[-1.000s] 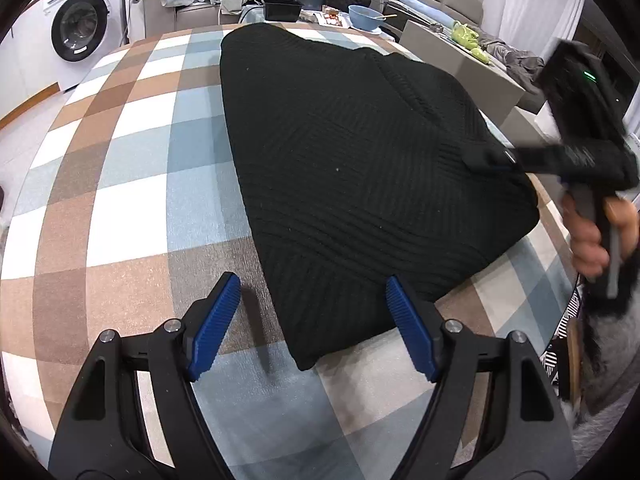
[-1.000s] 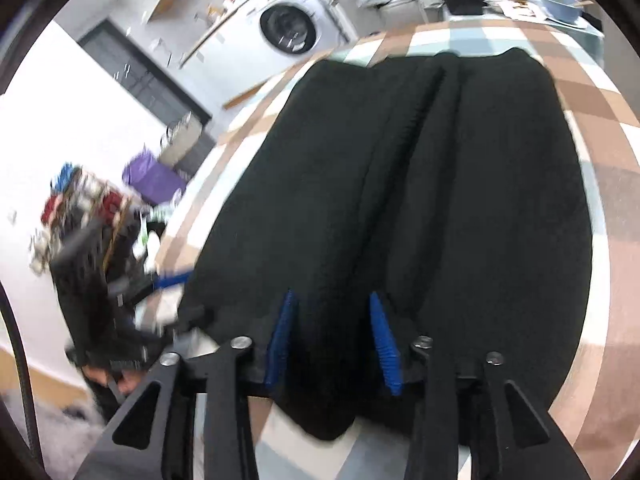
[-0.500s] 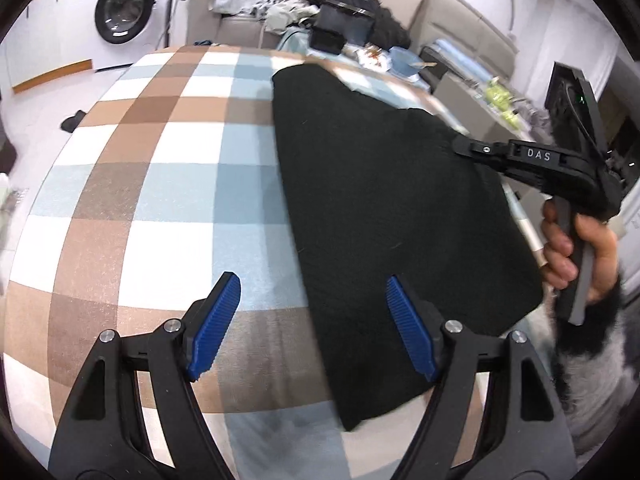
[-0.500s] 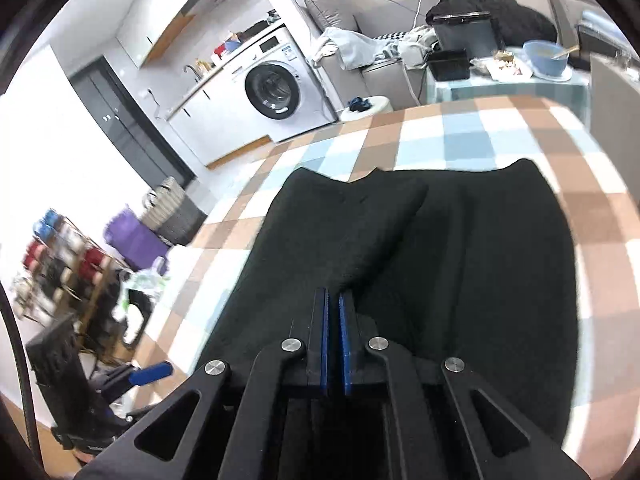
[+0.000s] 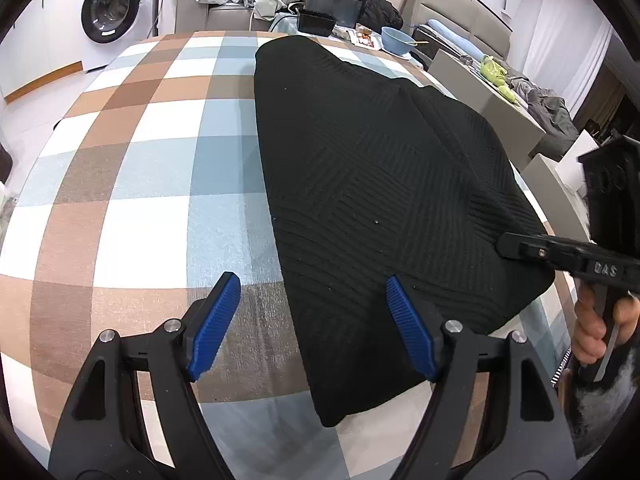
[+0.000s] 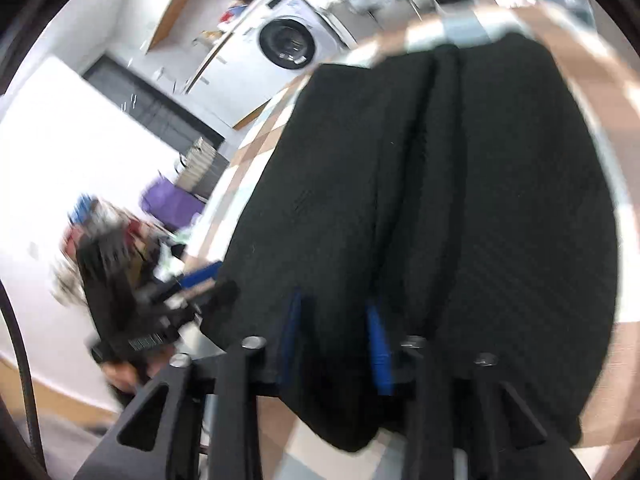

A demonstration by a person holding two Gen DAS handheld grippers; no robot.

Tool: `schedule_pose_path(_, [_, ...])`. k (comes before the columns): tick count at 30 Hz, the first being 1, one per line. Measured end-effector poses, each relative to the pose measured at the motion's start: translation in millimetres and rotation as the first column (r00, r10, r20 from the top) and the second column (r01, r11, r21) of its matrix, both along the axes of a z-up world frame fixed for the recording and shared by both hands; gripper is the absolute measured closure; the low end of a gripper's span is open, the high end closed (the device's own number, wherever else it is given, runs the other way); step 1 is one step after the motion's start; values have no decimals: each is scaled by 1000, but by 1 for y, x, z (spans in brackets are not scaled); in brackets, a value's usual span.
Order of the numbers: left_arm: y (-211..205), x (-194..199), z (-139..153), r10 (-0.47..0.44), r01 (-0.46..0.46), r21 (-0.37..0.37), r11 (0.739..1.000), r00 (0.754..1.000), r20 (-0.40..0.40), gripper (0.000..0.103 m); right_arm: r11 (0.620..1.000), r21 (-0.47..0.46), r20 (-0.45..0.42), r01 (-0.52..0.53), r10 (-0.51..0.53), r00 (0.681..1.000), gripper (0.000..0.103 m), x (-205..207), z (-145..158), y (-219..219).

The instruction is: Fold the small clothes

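The black ribbed knit garment (image 5: 372,184) lies flat on the checked brown, blue and white tablecloth (image 5: 152,184). The right gripper (image 6: 334,344), pinched shut half a second ago, has just parted slightly, fabric between its pads, grip unclear. The left gripper (image 5: 314,324) hovers wide open, empty, straddling the garment's near edge; likely regrasping for a fold.

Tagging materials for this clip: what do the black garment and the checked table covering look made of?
Black ribbed garment: looks like a thick matte knit, with ribs running in crossing blocks. Checked brown, blue and white table covering: probably woven cloth with a slight sheen; vinyl can't be excluded.
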State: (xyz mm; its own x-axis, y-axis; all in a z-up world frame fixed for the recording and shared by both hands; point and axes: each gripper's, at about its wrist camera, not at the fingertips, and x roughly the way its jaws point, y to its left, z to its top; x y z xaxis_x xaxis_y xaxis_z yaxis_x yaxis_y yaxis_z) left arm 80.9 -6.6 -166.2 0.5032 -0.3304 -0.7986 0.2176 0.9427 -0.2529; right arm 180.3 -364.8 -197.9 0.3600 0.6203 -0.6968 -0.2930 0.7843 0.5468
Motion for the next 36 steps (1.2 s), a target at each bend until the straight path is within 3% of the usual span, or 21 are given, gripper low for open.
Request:
schedule_pose_path(3, [2, -3, 4, 5, -5, -6, 1000, 1000, 15, 29, 1000, 16, 50, -12, 11, 999, 92, -9, 12, 3])
schedule_pose_path(6, [3, -2, 5, 7, -7, -3, 1000, 1000, 14, 29, 999, -40, 71, 8, -5, 997, 92, -14, 13, 2])
schedule_pose_path(8, [5, -1, 4, 14, -14, -5, 1000, 1000, 12, 29, 991, -131, 28, 18, -14, 1000, 80, -10, 1, 3])
schedule_pose_path(11, [7, 6, 3, 24, -24, -20, 1000, 1000, 8, 29, 996, -68, 30, 56, -54, 998, 61, -11, 3, -13])
schedule_pose_path(19, [5, 56, -4, 98, -99, -35, 994, 995, -35, 31, 959, -109, 110, 261, -250, 962, 59, -17, 18, -63])
schedule_pose_path(20, [4, 61, -4, 107, -109, -46, 993, 994, -35, 34, 954, -118, 111, 274, -262, 959, 59, -17, 17, -67])
schedule_pose_path(22, [2, 70, -3, 103, -105, -77, 992, 994, -28, 56, 942, -147, 125, 302, -285, 950, 59, -13, 17, -77])
schedule_pose_path(24, [-4, 78, -4, 94, -97, -74, 993, 995, -43, 71, 926, -191, 142, 326, -302, 942, 59, -13, 14, -80])
schedule_pose_path(27, [-8, 82, -3, 108, -109, -43, 993, 994, -22, 85, 915, -229, 147, 332, -305, 941, 59, -9, 10, -88])
schedule_pose_path(31, [-6, 80, -3, 116, -116, -36, 993, 993, -3, 92, 913, -259, 153, 314, -282, 947, 61, -10, 4, -83])
schedule_pose_path(34, [-3, 75, -3, 115, -115, -30, 993, 993, 6, 93, 916, -297, 162, 271, -232, 959, 74, -10, 2, -69])
schedule_pose_path(36, [1, 71, -3, 120, -120, -20, 993, 993, 13, 93, 917, -309, 167, 253, -209, 963, 76, -12, 0, -61])
